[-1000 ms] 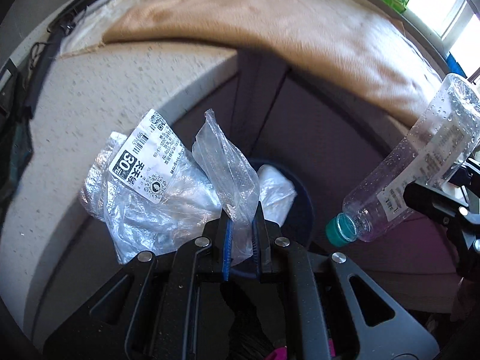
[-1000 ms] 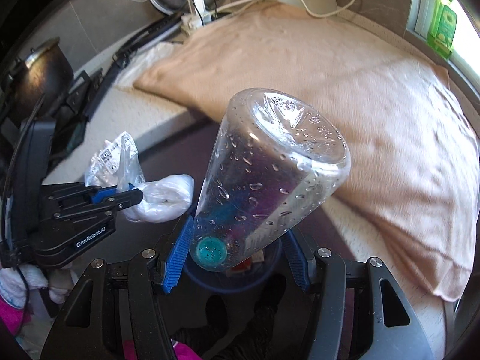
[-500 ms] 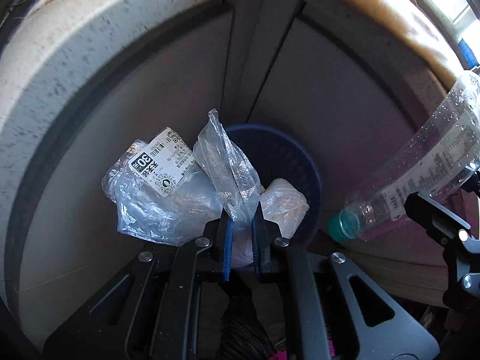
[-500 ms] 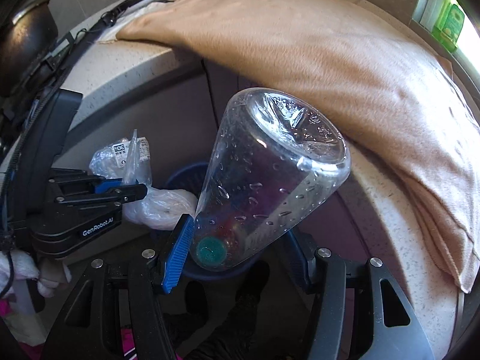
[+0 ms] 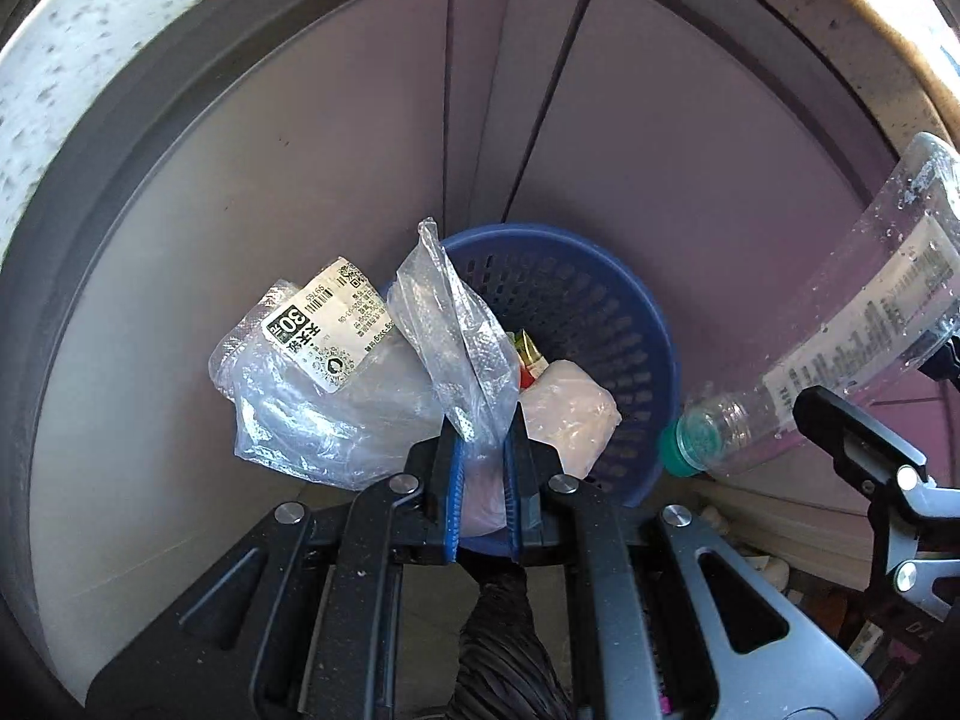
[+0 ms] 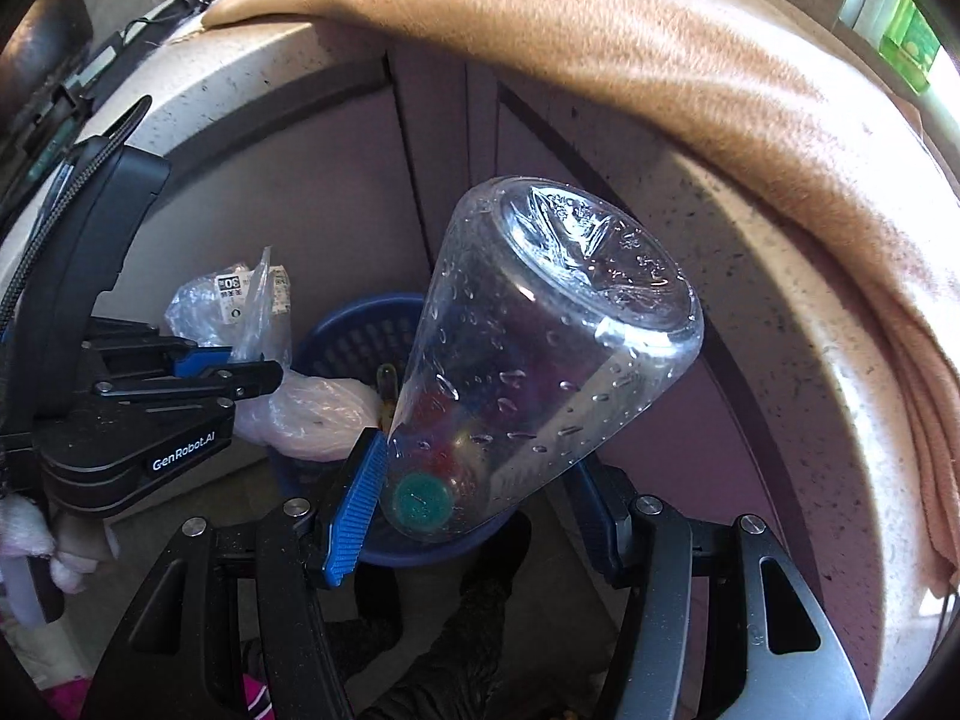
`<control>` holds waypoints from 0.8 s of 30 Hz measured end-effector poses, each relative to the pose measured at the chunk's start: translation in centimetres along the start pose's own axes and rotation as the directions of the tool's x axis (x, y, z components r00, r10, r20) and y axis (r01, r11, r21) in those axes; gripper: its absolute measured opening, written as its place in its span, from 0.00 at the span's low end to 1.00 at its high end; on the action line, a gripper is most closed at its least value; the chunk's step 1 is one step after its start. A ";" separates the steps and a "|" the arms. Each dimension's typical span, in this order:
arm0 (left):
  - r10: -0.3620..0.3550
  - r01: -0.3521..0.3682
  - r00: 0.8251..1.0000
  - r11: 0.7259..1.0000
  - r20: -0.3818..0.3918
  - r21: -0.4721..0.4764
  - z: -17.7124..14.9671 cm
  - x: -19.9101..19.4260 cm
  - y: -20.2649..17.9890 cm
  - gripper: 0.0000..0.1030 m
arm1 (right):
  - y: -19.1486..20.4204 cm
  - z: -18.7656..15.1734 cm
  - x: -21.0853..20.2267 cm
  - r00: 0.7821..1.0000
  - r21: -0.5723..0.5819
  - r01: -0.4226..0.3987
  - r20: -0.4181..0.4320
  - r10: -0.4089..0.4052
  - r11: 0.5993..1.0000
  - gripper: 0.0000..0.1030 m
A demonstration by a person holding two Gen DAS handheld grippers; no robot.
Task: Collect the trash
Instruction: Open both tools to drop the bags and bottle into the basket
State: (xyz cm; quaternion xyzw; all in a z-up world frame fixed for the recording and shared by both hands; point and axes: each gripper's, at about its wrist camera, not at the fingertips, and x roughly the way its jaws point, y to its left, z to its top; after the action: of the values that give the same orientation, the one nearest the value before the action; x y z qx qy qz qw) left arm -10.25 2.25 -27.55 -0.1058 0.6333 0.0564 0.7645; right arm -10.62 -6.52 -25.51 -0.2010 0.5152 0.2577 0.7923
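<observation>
My left gripper [image 5: 483, 450] is shut on a crumpled clear plastic bag [image 5: 336, 384] with a white printed label, held just above the left rim of a blue perforated waste basket [image 5: 600, 300] on the floor. The basket holds a white wad and a small red and yellow wrapper. My right gripper [image 6: 480, 480] is shut on an empty clear plastic bottle [image 6: 540, 360] with a green cap, cap end toward the camera, over the basket [image 6: 360, 330]. The bottle also shows at the right in the left wrist view [image 5: 840, 348].
Grey cabinet doors [image 5: 300, 180] stand behind the basket under a speckled countertop [image 6: 810, 360]. A tan towel [image 6: 660, 60] lies over the counter. Green bottles [image 6: 906, 42] stand at the window.
Both grippers have moved down from counter height toward the basket, which now looks larger and closer. Each keeps its hold on its item.
</observation>
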 end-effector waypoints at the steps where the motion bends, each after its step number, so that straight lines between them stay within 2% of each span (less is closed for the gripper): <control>1: 0.006 -0.006 1.000 1.000 0.000 0.004 0.1 0.0 -0.3 0.09 | 0.0 0.0 0.2 1.000 0.000 0.001 0.000 -0.001 1.000 0.56; 8: 0.027 -0.027 1.000 1.000 0.002 0.013 0.3 -0.1 -0.9 0.12 | 0.1 -0.5 0.6 1.000 0.001 -0.008 0.000 0.008 1.000 0.57; 11: 0.043 -0.043 0.999 0.999 0.014 0.015 -0.1 -0.7 -1.1 0.25 | -0.1 -0.6 0.7 1.000 0.010 -0.004 -0.004 0.004 1.000 0.57; 13: 0.050 -0.051 0.998 0.999 0.023 0.014 -0.1 -0.9 -1.2 0.38 | -0.4 -0.7 0.7 1.000 0.011 -0.006 -0.005 0.006 1.000 0.57; 15: 0.056 -0.057 0.998 0.998 0.031 0.013 -0.3 -1.0 -0.9 0.45 | -0.4 -0.7 0.7 1.000 0.008 -0.005 -0.007 0.005 1.000 0.58; 24: 0.068 -0.068 0.997 0.998 0.034 0.004 -0.6 -1.1 -0.4 0.46 | -0.2 -0.3 1.1 1.000 0.010 -0.018 -0.011 0.018 1.000 0.58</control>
State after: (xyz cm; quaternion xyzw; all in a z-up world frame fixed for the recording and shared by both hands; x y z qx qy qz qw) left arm -10.91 1.79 -26.54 -0.0812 0.6236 0.0824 0.7732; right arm -10.40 -6.62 -26.63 -0.1938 0.5228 0.2611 0.7880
